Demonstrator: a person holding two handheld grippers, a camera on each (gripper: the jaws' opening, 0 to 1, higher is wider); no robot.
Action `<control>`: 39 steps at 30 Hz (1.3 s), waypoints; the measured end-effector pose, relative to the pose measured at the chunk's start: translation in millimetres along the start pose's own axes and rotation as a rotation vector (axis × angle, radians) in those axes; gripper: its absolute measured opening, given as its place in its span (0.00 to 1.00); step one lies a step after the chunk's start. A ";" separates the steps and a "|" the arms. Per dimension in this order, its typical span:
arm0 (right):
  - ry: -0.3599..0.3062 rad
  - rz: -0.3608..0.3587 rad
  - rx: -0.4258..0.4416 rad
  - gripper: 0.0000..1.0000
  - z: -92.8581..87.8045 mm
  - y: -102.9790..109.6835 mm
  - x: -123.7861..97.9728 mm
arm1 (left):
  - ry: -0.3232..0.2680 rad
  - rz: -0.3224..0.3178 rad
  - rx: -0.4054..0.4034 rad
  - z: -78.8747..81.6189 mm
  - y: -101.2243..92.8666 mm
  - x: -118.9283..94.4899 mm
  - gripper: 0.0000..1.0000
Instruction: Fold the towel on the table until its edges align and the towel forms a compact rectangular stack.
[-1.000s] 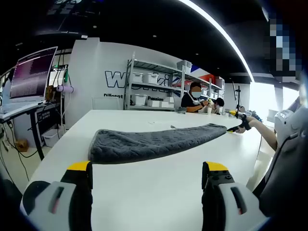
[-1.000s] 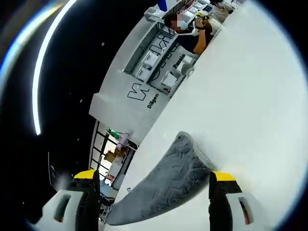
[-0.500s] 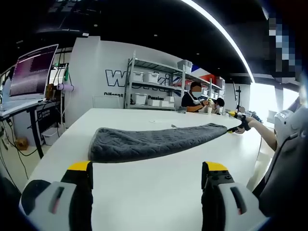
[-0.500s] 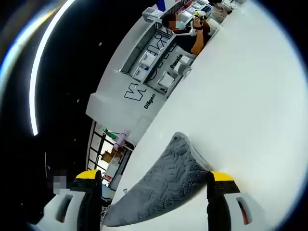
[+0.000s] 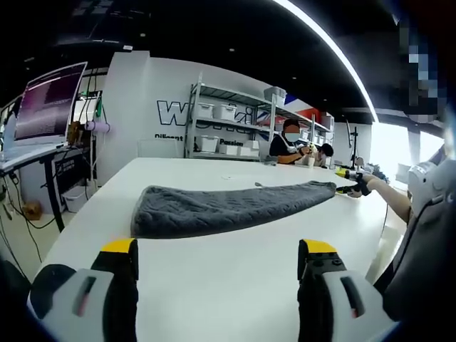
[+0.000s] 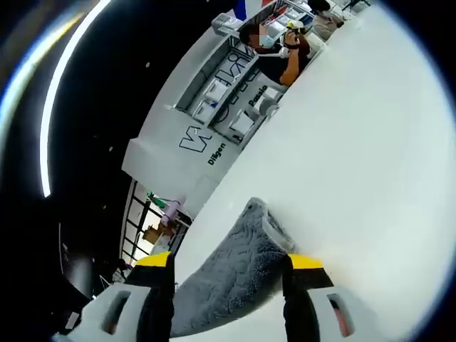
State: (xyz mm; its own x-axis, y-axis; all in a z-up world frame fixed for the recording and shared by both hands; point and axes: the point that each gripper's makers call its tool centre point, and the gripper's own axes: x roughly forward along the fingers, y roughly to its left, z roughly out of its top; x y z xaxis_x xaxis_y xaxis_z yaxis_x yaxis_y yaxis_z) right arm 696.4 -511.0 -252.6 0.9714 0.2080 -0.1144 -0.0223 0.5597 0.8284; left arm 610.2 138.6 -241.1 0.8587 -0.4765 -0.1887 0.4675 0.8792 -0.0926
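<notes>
While the left tongs [image 5: 216, 260] stand released above the white surface [image 5: 214, 285], the grey towel [image 5: 221, 208] lies folded as a long band ahead of them, its long axis crossing the left gripper view, one end toward the right tongs [image 5: 347, 191]. Those jaws flank that end [image 6: 235, 267]; grip cannot be told. Wall lettering is only partly legible.

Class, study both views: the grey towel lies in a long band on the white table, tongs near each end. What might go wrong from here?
1. The right tongs straddle one corner of the towel; closing on a single layer may drag it askew.
2. The left tongs are open, short of the towel's near end, so a one-sided lift could misalign the edges.
</notes>
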 end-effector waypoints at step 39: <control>-0.003 -0.079 -0.059 0.32 -6.3 -19.8 -5.5 | -0.158 0.155 -0.713 6.7 82.9 36.0 0.63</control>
State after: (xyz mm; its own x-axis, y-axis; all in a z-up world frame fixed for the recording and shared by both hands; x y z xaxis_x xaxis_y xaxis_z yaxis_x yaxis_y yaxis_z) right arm 690.1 -518.2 -271.8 0.9715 0.1588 -0.1762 0.0407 0.6203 0.7833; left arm 681.2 194.3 -249.0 0.9487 -0.2952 -0.1131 0.1356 0.7030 -0.6981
